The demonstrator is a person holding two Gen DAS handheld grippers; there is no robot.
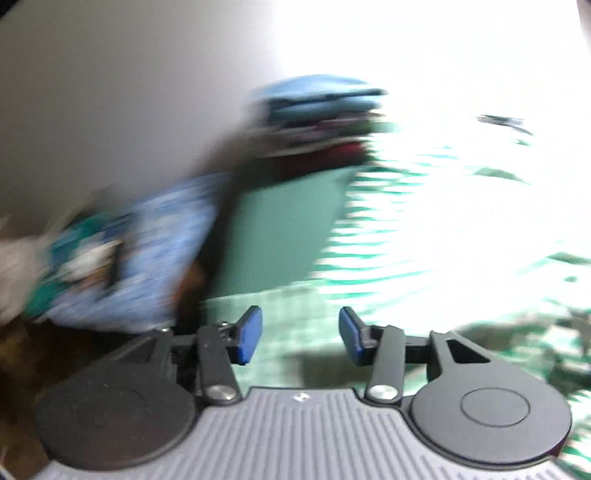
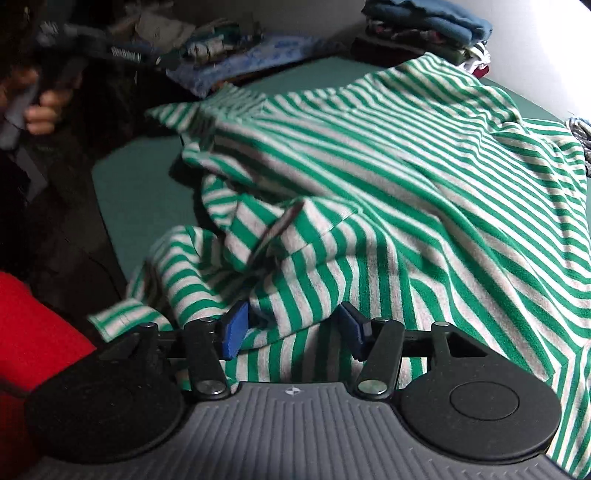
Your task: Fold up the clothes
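Right wrist view | green table under striped shirt | clothes stack behind shirt | both grippers released, holding nothing

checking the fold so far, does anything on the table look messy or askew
Yes: the green striped shirt lies rumpled, its near part bunched in loose folds in front of the right tool, one cuff trailing off the table edge.

Striped shirt covers most of the green surface, rumpled at the near edge. Bare strip along the left edge and a wedge toward the far left corner are passable. Stack of folded clothes blocks the far edge by the wall; blue patterned pile blocks the far left corner.
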